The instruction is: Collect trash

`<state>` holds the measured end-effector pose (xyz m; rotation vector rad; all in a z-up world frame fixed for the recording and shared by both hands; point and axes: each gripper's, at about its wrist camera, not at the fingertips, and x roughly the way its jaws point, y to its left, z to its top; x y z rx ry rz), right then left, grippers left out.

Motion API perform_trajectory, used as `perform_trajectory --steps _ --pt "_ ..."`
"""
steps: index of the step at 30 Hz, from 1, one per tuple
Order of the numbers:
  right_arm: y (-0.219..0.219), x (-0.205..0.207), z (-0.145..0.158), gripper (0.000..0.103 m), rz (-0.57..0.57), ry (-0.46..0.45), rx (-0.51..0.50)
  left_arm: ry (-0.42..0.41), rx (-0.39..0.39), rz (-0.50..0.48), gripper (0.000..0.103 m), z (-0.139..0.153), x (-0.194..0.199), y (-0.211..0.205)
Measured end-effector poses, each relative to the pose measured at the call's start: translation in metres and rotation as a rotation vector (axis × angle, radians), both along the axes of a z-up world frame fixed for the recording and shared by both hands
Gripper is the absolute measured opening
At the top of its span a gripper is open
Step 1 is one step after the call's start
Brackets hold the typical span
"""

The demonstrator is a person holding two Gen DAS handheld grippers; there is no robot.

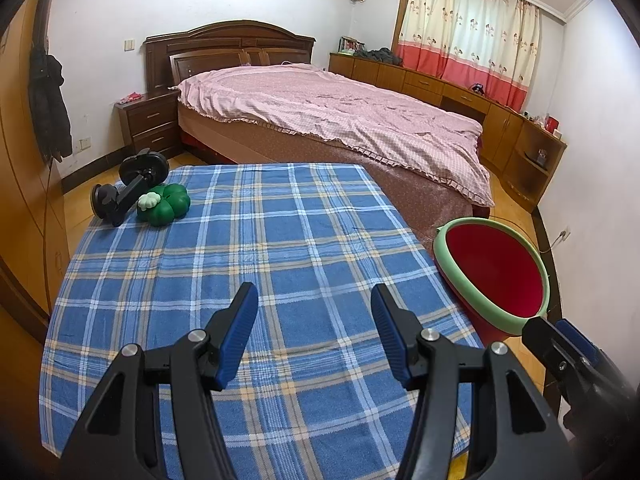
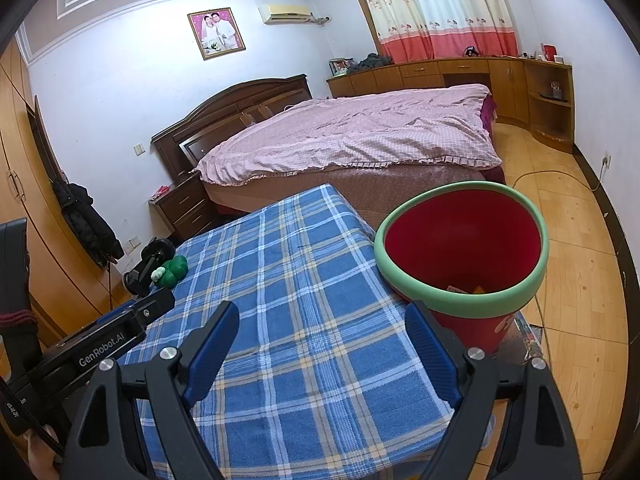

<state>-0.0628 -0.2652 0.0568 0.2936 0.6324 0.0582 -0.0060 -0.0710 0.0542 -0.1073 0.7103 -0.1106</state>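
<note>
A red bin with a green rim stands off the right edge of the table with the blue plaid cloth. Small bits of trash lie at the bin's bottom in the right wrist view. My left gripper hovers open over the near part of the cloth, nothing between its blue pads. My right gripper is open too, wider, above the table's right side, its right finger in front of the bin. In the right wrist view the left gripper's body shows at the lower left, with a hand below it.
A green clover-shaped toy and a black suction mount lie at the table's far left corner. Beyond are a bed with a pink cover, a nightstand, cabinets and a wooden floor.
</note>
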Motion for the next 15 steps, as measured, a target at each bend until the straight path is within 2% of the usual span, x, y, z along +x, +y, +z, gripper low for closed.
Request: perform_trajectory --steps 15 --pt "0.0015 -0.0003 -0.0007 0.087 0.003 0.001 0.000 0.000 0.000 0.000 0.059 0.0001 0.0002 0.0003"
